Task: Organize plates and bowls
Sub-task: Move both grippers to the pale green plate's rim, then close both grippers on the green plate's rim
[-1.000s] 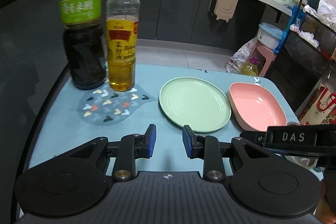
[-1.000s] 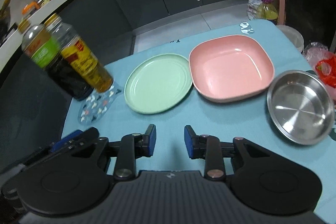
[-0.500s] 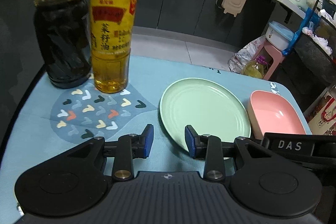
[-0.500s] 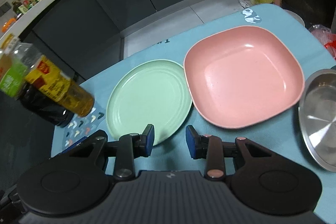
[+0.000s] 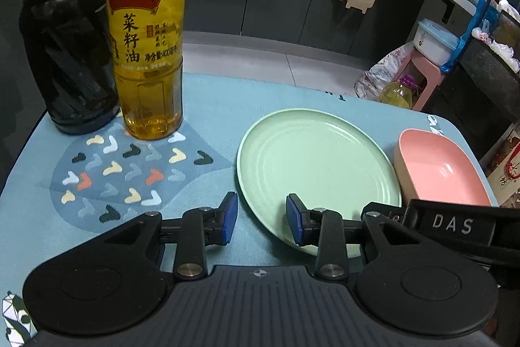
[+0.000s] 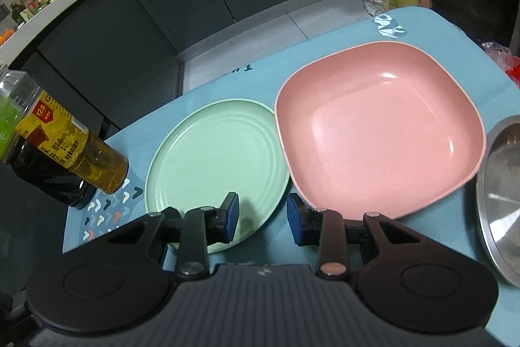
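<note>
A round green plate (image 5: 317, 165) lies on the blue table mat, with a square pink bowl (image 5: 442, 169) touching its right side. In the right wrist view the green plate (image 6: 217, 165) and pink bowl (image 6: 380, 132) lie side by side, and a steel bowl (image 6: 503, 181) sits at the right edge. My left gripper (image 5: 261, 221) is open and empty at the plate's near left rim. My right gripper (image 6: 263, 221) is open and empty, over the near edges of the plate and the pink bowl.
A dark vinegar bottle (image 5: 63, 31) and a yellow oil bottle (image 5: 148, 31) stand at the mat's far left. The mat (image 5: 208, 106) ends at a drop to the kitchen floor. A pink stool (image 5: 422, 77) and bags stand beyond the table.
Both grippers have moved forward and down toward the dishes. The left gripper now reaches the green plate's rim; the right one is over the gap between plate and pink bowl. Jaws stay open.
</note>
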